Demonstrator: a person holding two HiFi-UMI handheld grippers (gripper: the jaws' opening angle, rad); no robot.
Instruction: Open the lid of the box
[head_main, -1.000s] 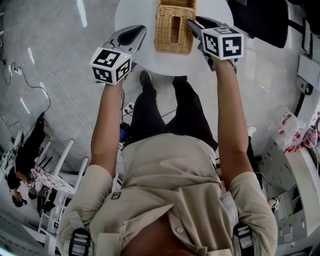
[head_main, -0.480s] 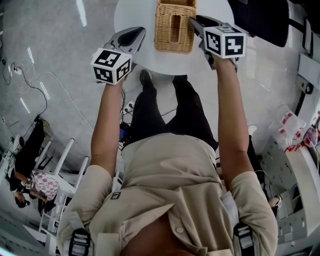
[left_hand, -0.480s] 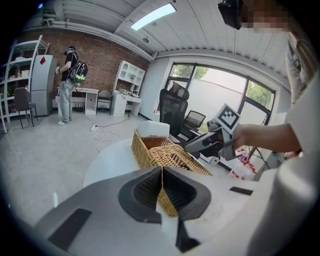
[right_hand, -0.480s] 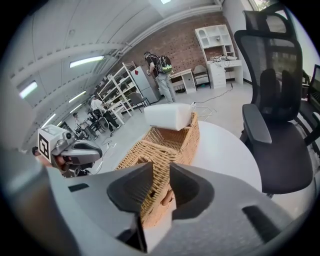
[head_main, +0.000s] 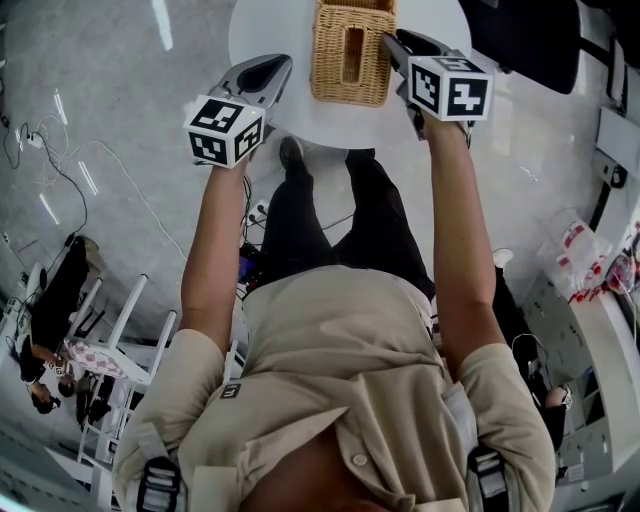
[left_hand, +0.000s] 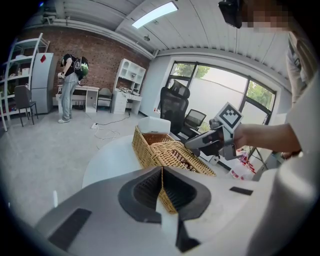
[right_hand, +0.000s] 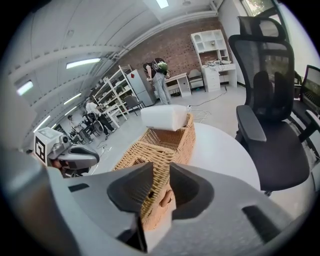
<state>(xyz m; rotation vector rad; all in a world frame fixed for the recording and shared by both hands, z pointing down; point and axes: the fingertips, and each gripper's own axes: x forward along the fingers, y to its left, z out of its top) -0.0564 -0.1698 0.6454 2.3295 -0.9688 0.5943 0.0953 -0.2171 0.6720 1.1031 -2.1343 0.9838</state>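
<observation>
A wicker box (head_main: 350, 55) with a slotted lid stands on the round white table (head_main: 270, 30). My right gripper (head_main: 388, 42) is at the box's near right corner. Its jaws have just been closing, and the lid's front edge (right_hand: 159, 185) with a small tan toggle (right_hand: 166, 196) now sits pinched between them. My left gripper (head_main: 272, 68) hovers shut over the table left of the box, holding nothing. In the left gripper view the box (left_hand: 167, 150) lies ahead of the shut left gripper (left_hand: 161, 187), with the right gripper (left_hand: 210, 141) at its side.
A white block (right_hand: 165, 117) rests on the box's far end. A black office chair (right_hand: 270, 115) stands just beyond the table's rim (right_hand: 225, 150). People, desks and shelves are farther off across the grey floor. Cables lie on the floor (head_main: 60, 160).
Both grippers stay beside the box. The right gripper's tip has settled slightly closer against the box's near right corner; the left arm has barely shifted.
</observation>
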